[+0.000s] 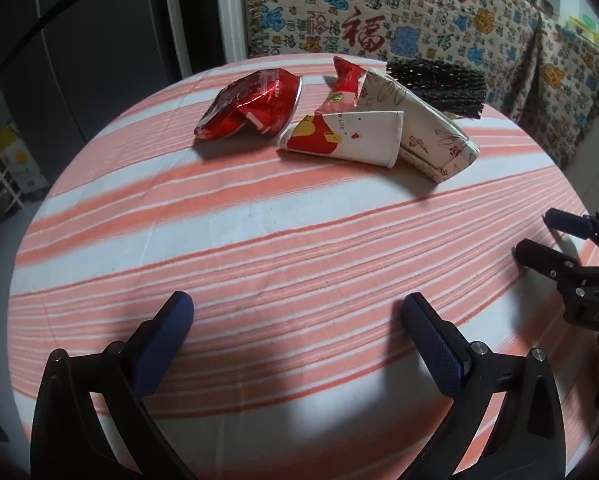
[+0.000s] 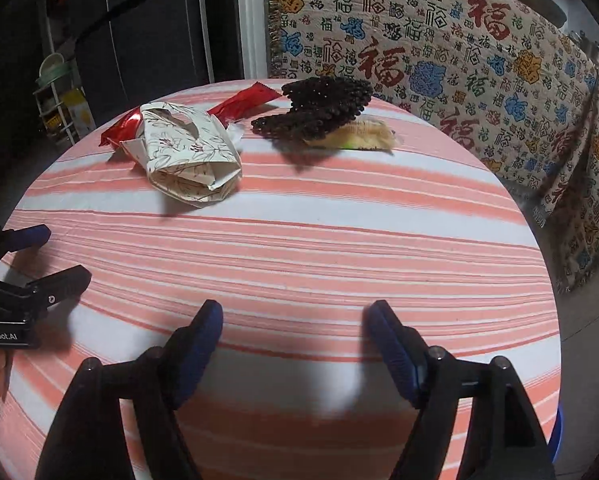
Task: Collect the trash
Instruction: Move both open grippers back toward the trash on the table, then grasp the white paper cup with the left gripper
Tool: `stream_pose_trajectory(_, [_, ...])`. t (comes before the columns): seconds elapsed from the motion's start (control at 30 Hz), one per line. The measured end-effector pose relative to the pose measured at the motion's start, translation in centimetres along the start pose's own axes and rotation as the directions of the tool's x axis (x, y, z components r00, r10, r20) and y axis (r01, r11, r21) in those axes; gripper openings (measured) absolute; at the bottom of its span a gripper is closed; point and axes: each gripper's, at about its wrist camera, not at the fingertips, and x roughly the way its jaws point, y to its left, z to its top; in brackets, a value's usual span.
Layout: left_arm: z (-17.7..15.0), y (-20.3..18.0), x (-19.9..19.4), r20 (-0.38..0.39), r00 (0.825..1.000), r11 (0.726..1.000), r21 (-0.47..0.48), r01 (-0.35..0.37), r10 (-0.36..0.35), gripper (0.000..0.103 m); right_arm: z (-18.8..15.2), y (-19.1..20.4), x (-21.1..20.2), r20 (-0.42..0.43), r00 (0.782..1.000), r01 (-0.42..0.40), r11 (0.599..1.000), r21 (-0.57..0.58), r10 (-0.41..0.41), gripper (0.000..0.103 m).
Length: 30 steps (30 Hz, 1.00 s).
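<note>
Left gripper: jaws spread wide, nothing between them, poised over the near part of the desk, which wears a pink-and-white striped cloth.

Right gripper: jaws apart, empty, over the same near stretch, beside the left gripper.

Trash, all at the far side of the desk, well apart from both grippers:
- crumpled red foil wrapper, leftmost;
- paper cup with red print, on its side;
- floral paper bag, flattened, touching the cup;
- red packet behind the cup;
- black foam netting, lying partly over a pale yellowish wrapper.

Backdrop: patterned fabric with red characters.
</note>
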Motion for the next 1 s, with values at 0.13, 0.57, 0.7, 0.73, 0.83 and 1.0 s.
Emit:
stream_pose_trajectory(0.13, [0.6,0.7,0.4,-0.006,0.998,0.994,0.09,0.064,-0.064,0.103,0.2,0.0,0.2,-0.002,1.0,0.005,1.0,0.002,-0.005,0.079])
stream_pose_trajectory(0.57, [4.9,5.3,3.5,-0.005,0.998,0.995,0.083,0.061,-0.061,0.103,0.1,0.1,0.2,-0.003,1.0,0.004,1.0,0.001,-0.004,0.081])
stream_pose_trajectory(0.7, [4.6,5.2,3.3,-0.004,0.999,0.997,0.068,0.048,-0.048,0.103,0.6,0.6,0.5,-0.003,0.999,-0.035,0.999,-0.025,0.035,0.081])
stream_pose_trajectory(0.73, [4.5,5.1,3.2,-0.003,0.999,0.997,0.063,0.043,-0.043,0.103,0.8,0.9,0.7,-0.002,0.998,-0.058,0.998,-0.04,0.057,0.081])
stream_pose_trajectory(0.83, [4.4,5.1,3.2,-0.003,0.999,0.997,0.061,0.041,-0.041,0.103,2.6,2.5,1.1,0.021,0.994,-0.108,0.988,-0.108,0.11,0.081])
stream_pose_trajectory(1.0, [4.4,5.2,3.2,-0.002,0.999,0.997,0.061,0.041,-0.041,0.103,6.3,5.7,1.6,0.055,0.981,-0.168,0.963,-0.21,0.184,0.08])
